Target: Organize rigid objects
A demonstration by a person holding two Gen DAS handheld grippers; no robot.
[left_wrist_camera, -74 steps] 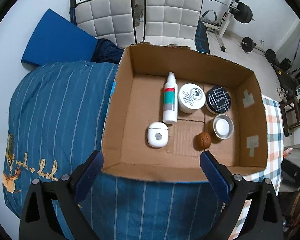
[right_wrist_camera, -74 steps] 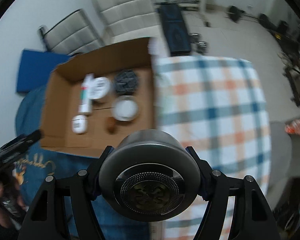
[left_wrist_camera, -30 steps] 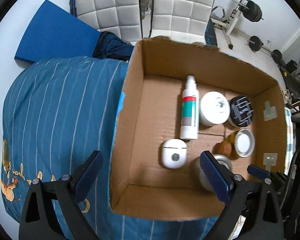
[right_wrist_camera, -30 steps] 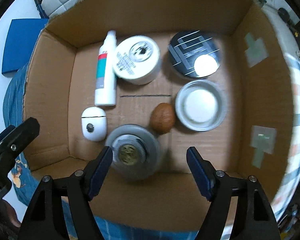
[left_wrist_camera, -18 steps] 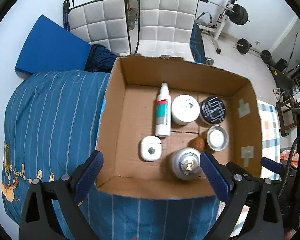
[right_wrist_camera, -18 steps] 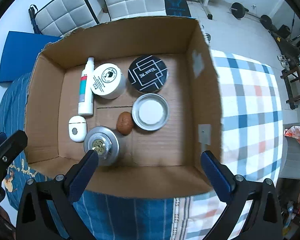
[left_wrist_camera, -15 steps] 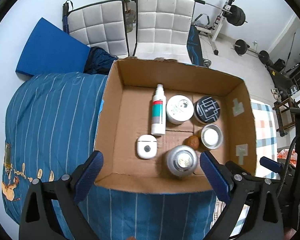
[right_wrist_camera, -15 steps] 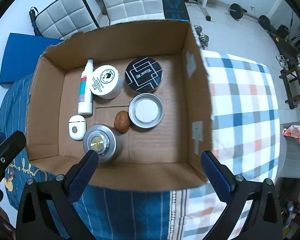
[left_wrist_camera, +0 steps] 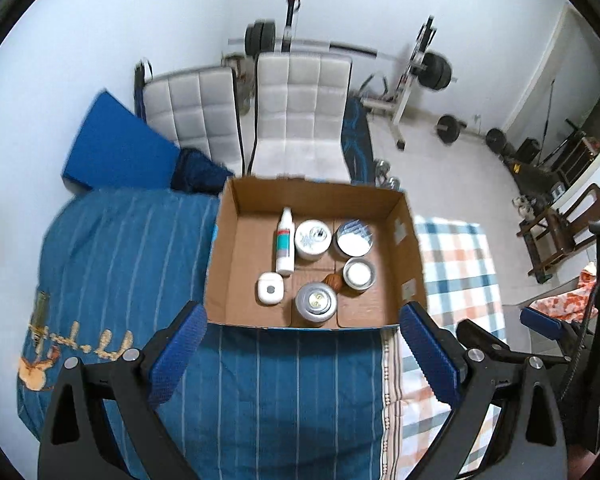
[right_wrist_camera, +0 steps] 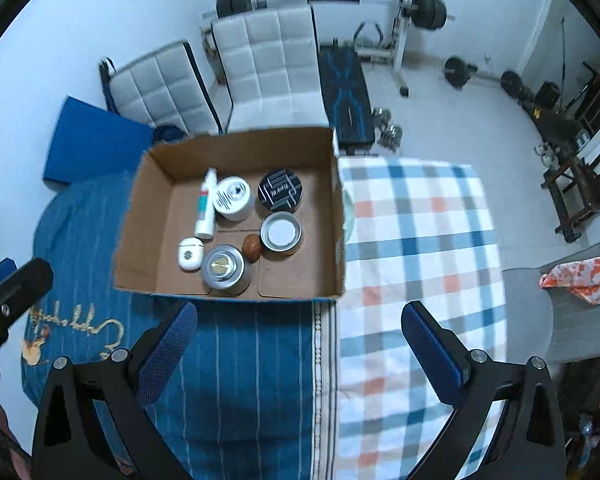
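A cardboard box (left_wrist_camera: 414, 240) (right_wrist_camera: 140, 240) rests on a bed. Inside lie a white spray bottle (left_wrist_camera: 285, 246) (right_wrist_camera: 206, 203), a white jar (left_wrist_camera: 313, 239) (right_wrist_camera: 234, 198), a dark patterned tin (left_wrist_camera: 354, 237) (right_wrist_camera: 281, 190), a silver tin (left_wrist_camera: 358, 274) (right_wrist_camera: 281, 233), a brown nut (left_wrist_camera: 334, 280) (right_wrist_camera: 251, 246), a white case (left_wrist_camera: 270, 288) (right_wrist_camera: 189, 254) and a grey metal round speaker (left_wrist_camera: 315, 301) (right_wrist_camera: 223, 269). My left gripper (left_wrist_camera: 302, 354) and right gripper (right_wrist_camera: 298, 346) hang high above the bed, both open with nothing between their fingers.
A blue striped cover (left_wrist_camera: 120, 248) lies left of the box and a checked cloth (right_wrist_camera: 416, 248) right of it. Two white padded chairs (left_wrist_camera: 300, 112), a blue mat (left_wrist_camera: 116, 148) and weight equipment (right_wrist_camera: 412, 8) stand beyond. A wooden chair (left_wrist_camera: 568, 232) is at far right.
The right gripper set the grey speaker down in the box's front and opened wide. Both grippers have since risen and pulled back, so the box looks smaller.
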